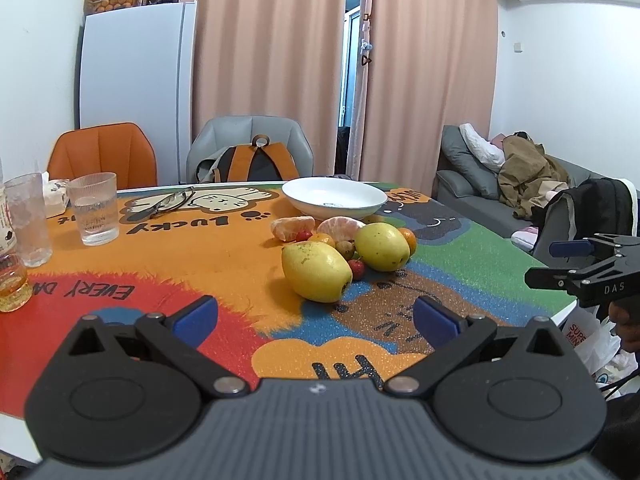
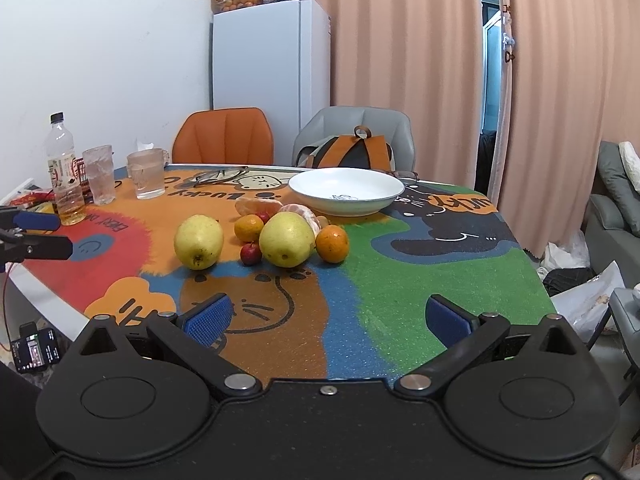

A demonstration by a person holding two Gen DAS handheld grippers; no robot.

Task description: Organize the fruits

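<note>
Both claws hang empty over the near edge of the table (image 2: 460, 264), the left claw (image 1: 314, 318) and the right claw (image 2: 328, 318) each spread wide with nothing between the blue pads. The fruit sits in a loose heap near the middle of the table, just in front of an empty white bowl (image 2: 346, 190), which looks like the place meant for it. Two yellow pears (image 2: 199, 241) (image 2: 286, 239) are the largest pieces; they are probably firm, fairly heavy and smooth-skinned, so a grip across the widest part of the body should hold best, since the tapered end could slip out. The small oranges (image 2: 332, 243) (image 2: 248, 227) are round and likely to roll if nudged. The peeled tangerine pieces (image 1: 293, 227) (image 1: 341, 227) behind them are soft and would crush under a hard squeeze. The little red fruits (image 2: 251, 254) are wedged between the bigger ones and seem hard to reach until those are moved.
</note>
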